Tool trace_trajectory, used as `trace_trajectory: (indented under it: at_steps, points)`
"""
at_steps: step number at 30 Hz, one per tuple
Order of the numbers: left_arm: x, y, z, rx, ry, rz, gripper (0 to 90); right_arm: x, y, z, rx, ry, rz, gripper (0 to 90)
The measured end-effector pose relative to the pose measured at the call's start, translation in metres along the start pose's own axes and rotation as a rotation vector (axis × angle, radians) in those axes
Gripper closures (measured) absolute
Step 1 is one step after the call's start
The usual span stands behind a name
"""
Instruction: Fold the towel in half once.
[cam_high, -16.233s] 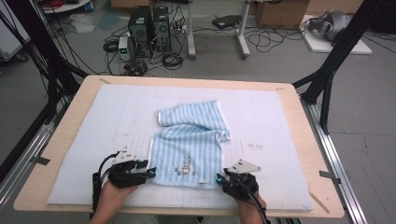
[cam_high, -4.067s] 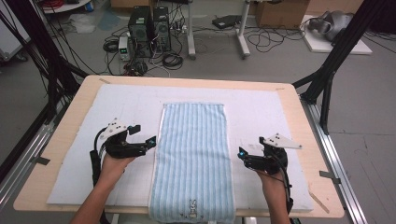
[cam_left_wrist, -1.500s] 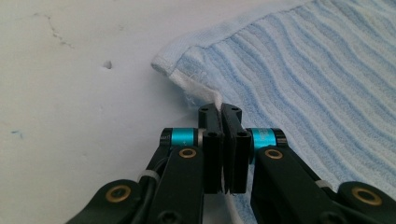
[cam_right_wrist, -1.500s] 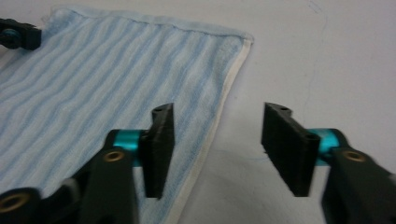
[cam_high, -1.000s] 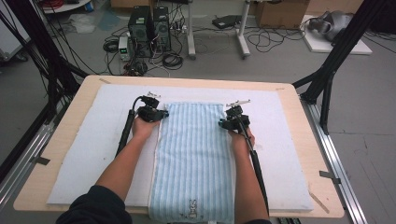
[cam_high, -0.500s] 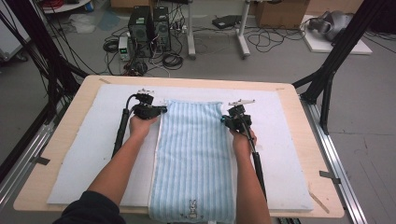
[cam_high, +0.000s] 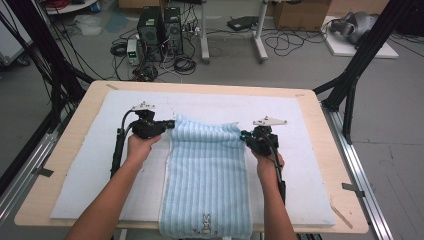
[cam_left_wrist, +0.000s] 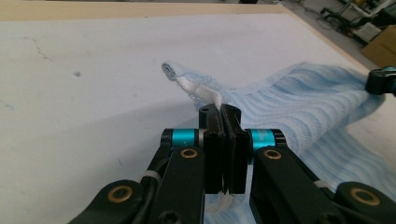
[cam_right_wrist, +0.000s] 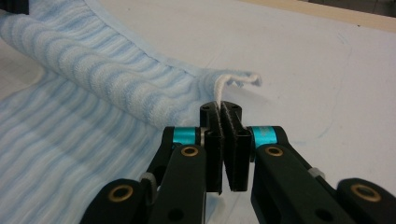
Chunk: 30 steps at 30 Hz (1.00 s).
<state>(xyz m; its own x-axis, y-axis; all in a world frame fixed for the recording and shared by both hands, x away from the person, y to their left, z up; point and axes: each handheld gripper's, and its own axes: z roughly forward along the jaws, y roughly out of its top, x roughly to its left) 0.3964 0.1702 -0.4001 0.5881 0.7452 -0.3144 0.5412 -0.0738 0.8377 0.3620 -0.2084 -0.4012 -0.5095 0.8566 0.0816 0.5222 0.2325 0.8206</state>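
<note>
A light blue striped towel (cam_high: 207, 175) lies lengthwise on the white mat (cam_high: 90, 175), its near hem with a small rabbit emblem (cam_high: 205, 223) hanging over the table's front edge. My left gripper (cam_high: 171, 123) is shut on the towel's far left corner, which is raised off the mat. My right gripper (cam_high: 243, 135) is shut on the far right corner, also raised. In the left gripper view the closed jaws of the left gripper (cam_left_wrist: 222, 112) pinch the white hem, and the towel (cam_left_wrist: 303, 98) sags away toward the right gripper (cam_left_wrist: 382, 80). In the right gripper view the right gripper (cam_right_wrist: 222, 109) clamps the hem beside the rolled towel edge (cam_right_wrist: 93, 70).
The mat covers most of the wooden table (cam_high: 320, 145). Black frame posts (cam_high: 365, 55) stand at the far corners. Computer towers (cam_high: 160, 27) and cables lie on the floor beyond the far edge. Bare mat lies left and right of the towel.
Both hands have risen and drawn back toward the near side with the far corners. The towel's far edge has lifted off the mat and sags between the grippers.
</note>
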Motion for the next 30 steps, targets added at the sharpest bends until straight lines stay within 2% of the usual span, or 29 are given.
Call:
trace_trajectory:
  at_steps: [7, 9, 16, 19, 21, 23, 26, 30]
  points:
    - [-0.019, -0.014, -0.023, 0.010, -0.040, 0.047, 87.7, 0.015, -0.020, -0.026, -0.035, 0.034, 0.014, 87.6]
    - [-0.026, -0.018, -0.030, -0.013, -0.062, 0.049, 87.7, 0.019, -0.025, -0.031, -0.031, 0.036, -0.001, 87.5]
    - [-0.044, -0.041, -0.049, 0.005, -0.101, 0.090, 87.7, 0.034, -0.044, -0.054, -0.063, 0.057, -0.029, 87.4]
    - [-0.047, -0.050, -0.054, 0.005, -0.119, 0.082, 87.6, 0.038, -0.049, -0.061, -0.044, 0.047, -0.048, 87.4]
    - [-0.050, -0.057, -0.057, 0.024, -0.118, 0.099, 87.6, 0.040, -0.053, -0.063, -0.043, 0.059, -0.040, 87.4]
    - [-0.051, -0.063, -0.060, 0.027, -0.130, 0.090, 87.6, 0.043, -0.059, -0.065, -0.031, 0.061, -0.044, 87.4]
    - [-0.052, -0.072, -0.063, 0.040, -0.129, 0.095, 87.3, 0.047, -0.069, -0.068, -0.014, 0.057, -0.059, 87.4]
    - [-0.049, -0.084, -0.062, 0.076, -0.123, 0.097, 86.8, 0.047, -0.082, -0.070, 0.007, 0.065, -0.044, 87.3]
